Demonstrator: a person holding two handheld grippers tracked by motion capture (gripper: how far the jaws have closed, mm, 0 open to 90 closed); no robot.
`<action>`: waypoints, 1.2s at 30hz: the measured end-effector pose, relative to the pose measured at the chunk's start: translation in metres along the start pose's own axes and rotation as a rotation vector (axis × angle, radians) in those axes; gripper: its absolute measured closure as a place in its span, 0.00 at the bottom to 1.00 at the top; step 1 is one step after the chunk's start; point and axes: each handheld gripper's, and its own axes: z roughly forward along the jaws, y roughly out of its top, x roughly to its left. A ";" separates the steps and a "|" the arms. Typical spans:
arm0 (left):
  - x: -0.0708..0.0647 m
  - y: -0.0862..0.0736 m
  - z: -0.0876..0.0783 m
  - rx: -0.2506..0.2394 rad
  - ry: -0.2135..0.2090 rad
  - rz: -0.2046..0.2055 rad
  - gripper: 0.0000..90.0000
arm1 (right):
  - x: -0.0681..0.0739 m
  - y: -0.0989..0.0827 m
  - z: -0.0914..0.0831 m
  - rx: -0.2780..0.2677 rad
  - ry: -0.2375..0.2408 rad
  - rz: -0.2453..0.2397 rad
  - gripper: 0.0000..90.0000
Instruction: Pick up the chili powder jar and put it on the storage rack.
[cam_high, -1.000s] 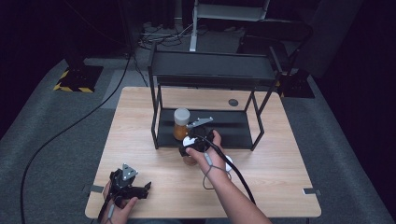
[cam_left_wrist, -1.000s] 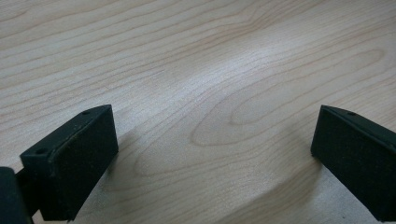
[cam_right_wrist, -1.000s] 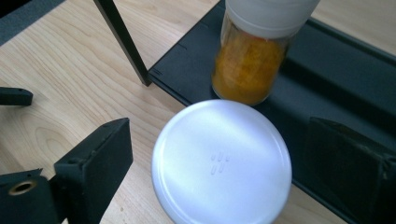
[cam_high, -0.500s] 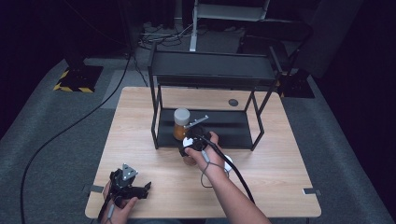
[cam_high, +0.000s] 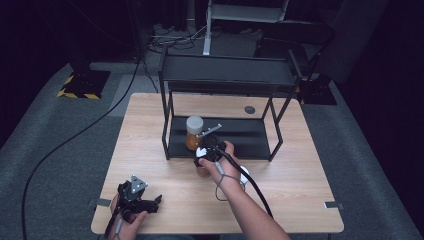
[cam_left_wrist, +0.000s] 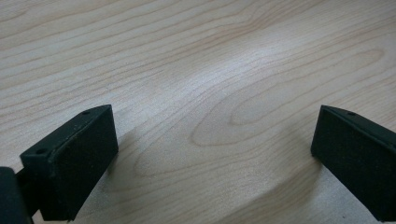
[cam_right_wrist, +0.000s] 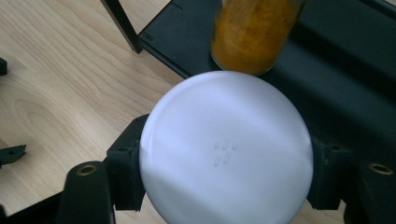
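Left hand-held gripper (cam_high: 137, 197) rests at the near left corner of the wooden surface (cam_high: 310, 165), held by the person's left hand (cam_high: 127, 225); its own view shows both jaws spread wide over bare wood, nothing between them. Right hand-held gripper (cam_high: 206, 152) sits mid-surface just in front of the black shelf rack (cam_high: 225, 75), right hand (cam_high: 222, 162) on it. Its own view shows the jaws clamped on either side of a round white lid (cam_right_wrist: 226, 149), seen from above; what's under the lid is hidden there. Just beyond, a jar (cam_high: 194, 132) of orange-yellow powder with a white cap stands upright on the rack's lower shelf (cam_high: 250, 137), left end. Small dark disc (cam_high: 249, 109) on the wood behind the rack.
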 end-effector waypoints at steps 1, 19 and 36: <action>0.000 0.000 0.000 0.000 0.000 0.000 0.00 | 0.000 0.000 0.000 -0.001 -0.006 -0.004 0.34; 0.000 0.000 0.000 0.001 0.000 0.000 0.00 | -0.004 0.004 -0.027 -0.026 0.001 -0.005 0.35; 0.000 0.000 0.000 0.000 0.000 0.000 0.00 | -0.017 0.019 -0.043 -0.043 -0.001 0.006 0.35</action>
